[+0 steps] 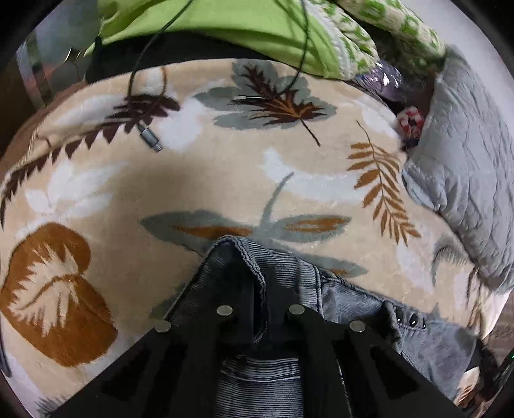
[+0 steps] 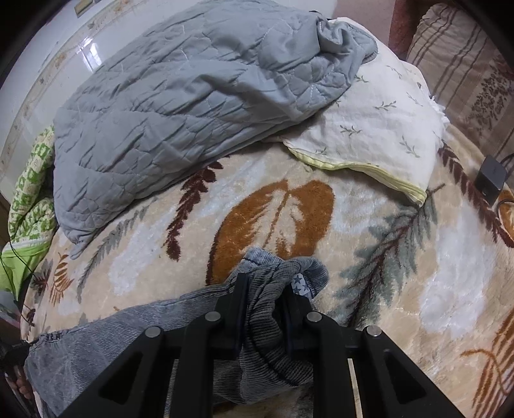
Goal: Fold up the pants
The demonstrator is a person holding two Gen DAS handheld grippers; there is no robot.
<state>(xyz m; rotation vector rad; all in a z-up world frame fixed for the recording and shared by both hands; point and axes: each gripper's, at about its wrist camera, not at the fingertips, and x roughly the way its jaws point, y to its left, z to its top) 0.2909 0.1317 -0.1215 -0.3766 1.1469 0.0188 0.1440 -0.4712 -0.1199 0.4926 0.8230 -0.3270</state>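
Observation:
The pants [image 1: 353, 299] are grey corduroy and lie on a beige leaf-patterned blanket [image 1: 225, 180]. My left gripper [image 1: 260, 289] is shut on one corner of the pants' waistband, with the fabric bunched between its black fingers. The waistband with its dark buttons stretches off to the right. In the right wrist view my right gripper [image 2: 266, 289] is shut on another bunched corner of the pants [image 2: 128, 334], where a star-print lining shows. The cloth spreads from there to the lower left.
A grey quilted cover [image 2: 180, 106] and a white sprig-print pillow [image 2: 379, 135] lie beyond the right gripper. Green bedding [image 1: 244, 29] and loose charging cables [image 1: 149, 136] lie beyond the left one. A black charger [image 2: 491, 178] sits at the blanket's right edge [image 2: 417, 257].

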